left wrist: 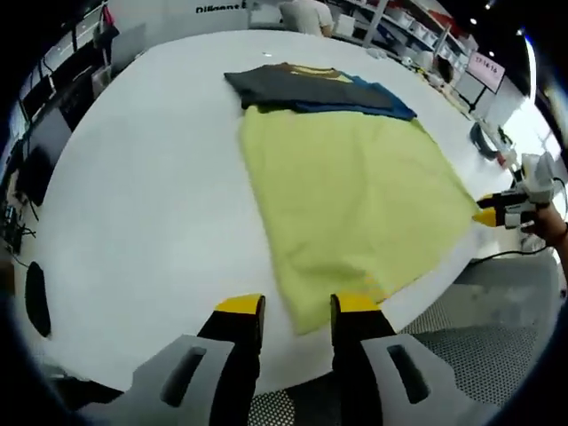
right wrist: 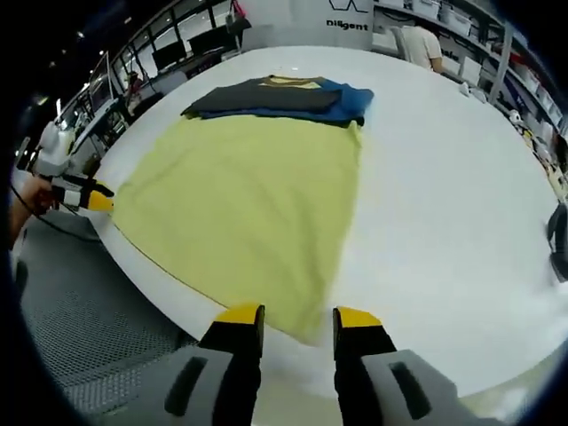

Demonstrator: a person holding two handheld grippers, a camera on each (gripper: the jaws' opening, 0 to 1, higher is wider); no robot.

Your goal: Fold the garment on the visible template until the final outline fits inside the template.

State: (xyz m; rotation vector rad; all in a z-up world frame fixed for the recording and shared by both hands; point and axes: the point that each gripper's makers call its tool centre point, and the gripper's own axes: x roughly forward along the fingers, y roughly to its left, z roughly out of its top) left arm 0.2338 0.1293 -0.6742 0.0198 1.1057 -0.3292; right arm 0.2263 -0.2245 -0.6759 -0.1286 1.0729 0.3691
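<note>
With both grippers' fingers (left wrist: 238, 312) apart at the yellow garment's (left wrist: 351, 204) near corners at 6 o'clock on the bench (left wrist: 151, 195), we should pinch both corners evenly before folding.

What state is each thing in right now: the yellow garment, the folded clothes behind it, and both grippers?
Yellow garment: spread flat on the white table, not yet folded, near edge at the table rim.
Stack of dark clothes: folded, at the garment's far end.
Left gripper: fingers open, at one near corner of the garment.
Right gripper: fingers open, at the other near corner.
</note>
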